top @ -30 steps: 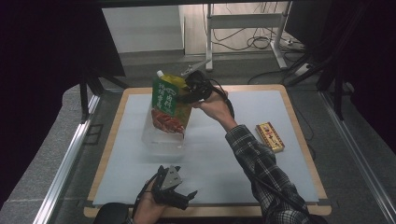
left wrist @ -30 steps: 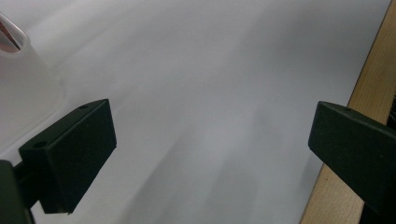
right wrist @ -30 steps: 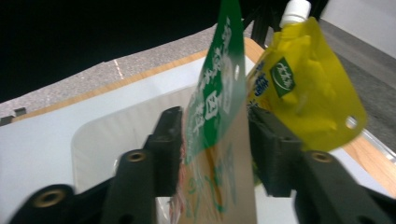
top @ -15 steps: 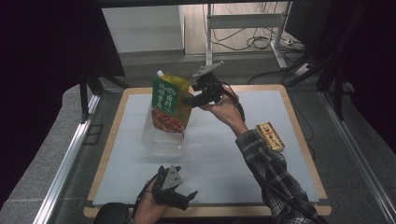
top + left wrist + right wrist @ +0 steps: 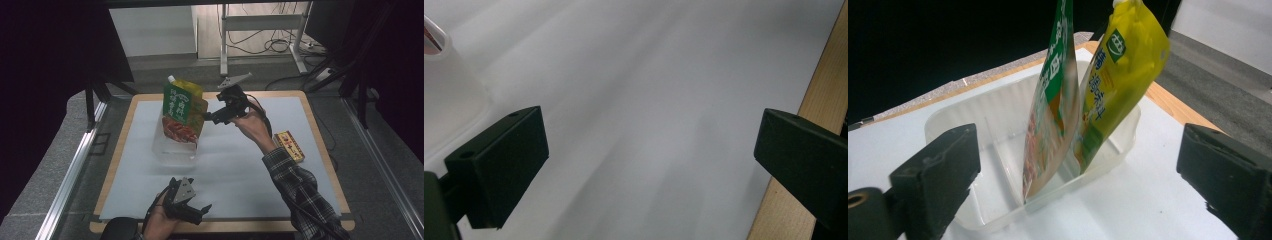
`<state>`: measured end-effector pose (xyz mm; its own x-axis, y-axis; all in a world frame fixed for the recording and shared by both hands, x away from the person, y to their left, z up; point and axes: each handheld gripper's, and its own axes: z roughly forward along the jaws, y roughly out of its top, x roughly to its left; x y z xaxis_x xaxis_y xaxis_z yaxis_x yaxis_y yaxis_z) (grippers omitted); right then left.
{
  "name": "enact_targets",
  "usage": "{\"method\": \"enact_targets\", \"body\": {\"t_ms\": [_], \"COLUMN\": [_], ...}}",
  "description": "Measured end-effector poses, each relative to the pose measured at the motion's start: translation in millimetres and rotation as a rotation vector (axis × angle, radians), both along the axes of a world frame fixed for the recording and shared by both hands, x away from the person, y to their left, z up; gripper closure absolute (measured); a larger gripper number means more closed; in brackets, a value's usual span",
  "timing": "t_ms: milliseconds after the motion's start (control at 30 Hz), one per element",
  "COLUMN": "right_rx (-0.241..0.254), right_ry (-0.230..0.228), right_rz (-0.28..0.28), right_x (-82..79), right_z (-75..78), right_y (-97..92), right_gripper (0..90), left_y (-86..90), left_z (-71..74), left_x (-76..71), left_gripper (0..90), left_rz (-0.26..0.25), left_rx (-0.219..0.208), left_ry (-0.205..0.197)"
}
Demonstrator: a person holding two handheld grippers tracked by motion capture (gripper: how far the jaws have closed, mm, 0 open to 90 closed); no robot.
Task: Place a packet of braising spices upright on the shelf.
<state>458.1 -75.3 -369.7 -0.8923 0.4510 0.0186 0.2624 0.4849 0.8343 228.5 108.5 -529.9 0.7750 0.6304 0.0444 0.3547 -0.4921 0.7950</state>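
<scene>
This looks like a lab or test room set up for recording, not a home or shop. The wooden bench carries a plain white sheet as a work surface and is framed by metal rails on either side. Black curtains close off the left and right, keeping the surroundings dark. Behind the bench, loose cables lie on a bare floor around the metal legs of a stand. The floor beside the bench is grey speckled carpet.
</scene>
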Motion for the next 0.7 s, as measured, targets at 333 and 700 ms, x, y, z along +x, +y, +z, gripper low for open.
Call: {"method": "enact_targets", "body": {"t_ms": [333, 700], "right_rx": [-0.017, -0.026], "right_ry": [-0.023, -0.018], "right_rz": [0.02, 0.022], "right_x": [-12.9, -25.1], "right_z": [-8.8, -18.6], "right_y": [-16.5, -34.4], "right_gripper": [1.0, 0.9], "left_y": [-0.5, -0.6], "left_z": [-0.3, 0.4], "left_x": [0.1, -0.6], "left_gripper": [0.5, 0.6], "left_rz": [0.001, -0.001], "left_rx": [0.003, -0.001], "left_ry": [0.001, -0.008]}}
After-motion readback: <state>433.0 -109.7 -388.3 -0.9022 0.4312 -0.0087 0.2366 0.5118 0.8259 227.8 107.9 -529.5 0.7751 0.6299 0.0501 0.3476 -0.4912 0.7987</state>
